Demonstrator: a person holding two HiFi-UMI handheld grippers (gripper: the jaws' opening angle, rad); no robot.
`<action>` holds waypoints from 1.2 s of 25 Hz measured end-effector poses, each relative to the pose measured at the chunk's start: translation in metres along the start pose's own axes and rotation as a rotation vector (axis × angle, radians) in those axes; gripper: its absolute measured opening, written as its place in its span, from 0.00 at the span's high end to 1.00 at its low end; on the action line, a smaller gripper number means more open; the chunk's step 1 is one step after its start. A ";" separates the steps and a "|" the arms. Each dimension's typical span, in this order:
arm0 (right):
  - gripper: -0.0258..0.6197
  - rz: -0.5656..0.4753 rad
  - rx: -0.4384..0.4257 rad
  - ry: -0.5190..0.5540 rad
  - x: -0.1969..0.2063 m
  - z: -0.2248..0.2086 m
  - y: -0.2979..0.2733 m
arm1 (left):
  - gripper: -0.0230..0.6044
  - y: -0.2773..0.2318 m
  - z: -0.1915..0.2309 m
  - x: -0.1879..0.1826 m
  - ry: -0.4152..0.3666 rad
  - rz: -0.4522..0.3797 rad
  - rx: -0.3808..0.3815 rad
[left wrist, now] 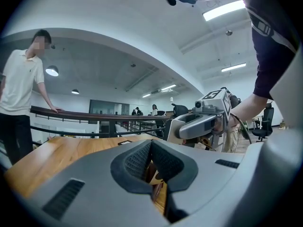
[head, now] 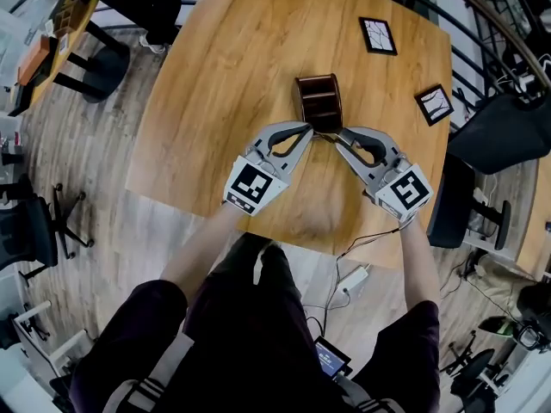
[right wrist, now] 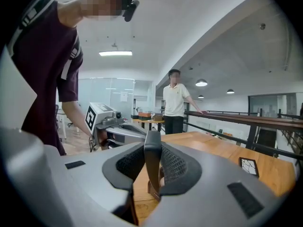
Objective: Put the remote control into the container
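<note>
A brown wooden container [head: 318, 101] with open compartments stands near the middle of the wooden table [head: 224, 84]. Both grippers meet at its near edge. My right gripper [head: 338, 136] is shut on the remote control [right wrist: 152, 150], a dark flat slab standing upright between the pads [right wrist: 175, 167], just above the container [right wrist: 152, 194]. My left gripper [head: 308, 130] has its fingertips pressed together at the container's near left corner. Brown wood of the container [left wrist: 158, 193] shows through the gap behind them. In the head view the remote is mostly hidden by the jaws.
Two black-framed square tiles [head: 377, 35] [head: 433, 104] lie on the table's far right. Black chairs [head: 504, 132] stand beyond the right edge. A cable and a white power strip [head: 353, 278] lie on the floor. A person [right wrist: 175, 103] stands by the railing.
</note>
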State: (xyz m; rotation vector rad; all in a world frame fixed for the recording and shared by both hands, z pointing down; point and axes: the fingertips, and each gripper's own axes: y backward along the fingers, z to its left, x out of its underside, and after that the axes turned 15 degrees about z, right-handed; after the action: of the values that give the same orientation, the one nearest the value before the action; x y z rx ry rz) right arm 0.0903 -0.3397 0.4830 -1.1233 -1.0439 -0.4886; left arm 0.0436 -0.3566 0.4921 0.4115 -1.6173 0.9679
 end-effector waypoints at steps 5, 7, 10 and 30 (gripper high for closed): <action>0.79 0.041 -0.062 0.031 0.006 -0.013 -0.014 | 0.95 -0.007 0.007 0.006 0.016 -0.003 -0.007; 0.79 0.052 -0.079 0.045 0.007 -0.018 -0.020 | 0.95 -0.011 0.009 0.007 0.021 -0.005 -0.010; 0.79 0.068 -0.105 0.065 0.012 -0.022 -0.029 | 0.95 -0.017 0.012 0.011 0.026 -0.003 -0.011; 0.79 0.106 -0.197 0.085 0.041 -0.033 -0.059 | 0.95 -0.041 0.020 0.027 0.063 0.008 -0.044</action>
State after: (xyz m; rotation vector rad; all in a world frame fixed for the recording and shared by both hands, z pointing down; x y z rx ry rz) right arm 0.0781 -0.3858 0.5454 -1.3136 -0.8719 -0.5585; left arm 0.0526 -0.3905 0.5321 0.3409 -1.5812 0.9406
